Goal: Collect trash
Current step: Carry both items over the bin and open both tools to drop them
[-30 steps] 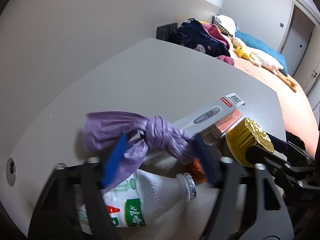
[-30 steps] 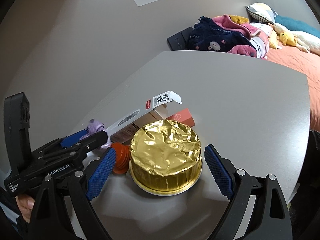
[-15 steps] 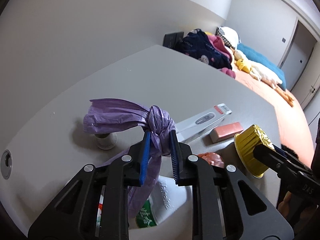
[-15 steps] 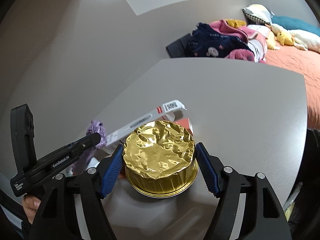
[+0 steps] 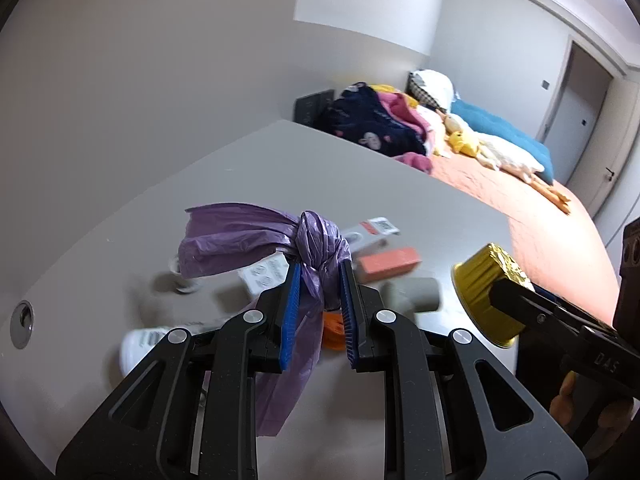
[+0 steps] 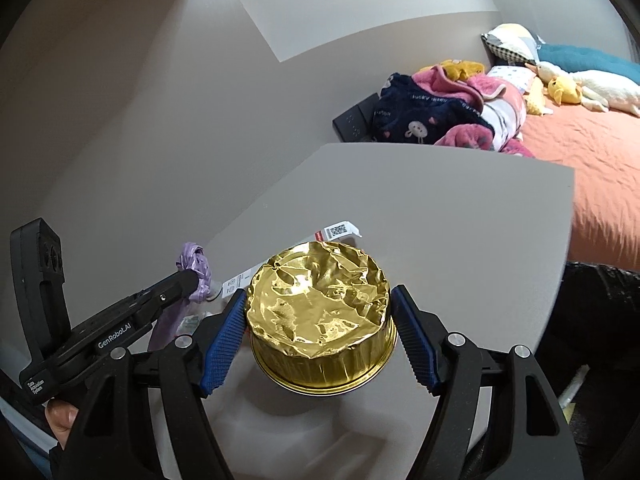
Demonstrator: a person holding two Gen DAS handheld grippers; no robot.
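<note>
My left gripper (image 5: 318,286) is shut on the knot of a purple plastic bag (image 5: 320,248) and holds it above the grey table (image 5: 360,168); the bag hangs down between the fingers. My right gripper (image 6: 320,320) is shut on a gold foil container (image 6: 320,312) and holds it above the table. The container also shows in the left wrist view (image 5: 486,288), at the right. The purple bag shows in the right wrist view (image 6: 196,270), at the left.
On the table lie a white milk bottle (image 5: 142,346), a long white box with a QR label (image 5: 376,228), a pink box (image 5: 390,262), a grey roll (image 5: 416,294) and something orange (image 5: 332,332). A bed (image 5: 520,200) with clothes and pillows lies beyond the table.
My left gripper closed on the bag's knot and has lifted it off the table. My right gripper closed on the gold container and has lifted it.
</note>
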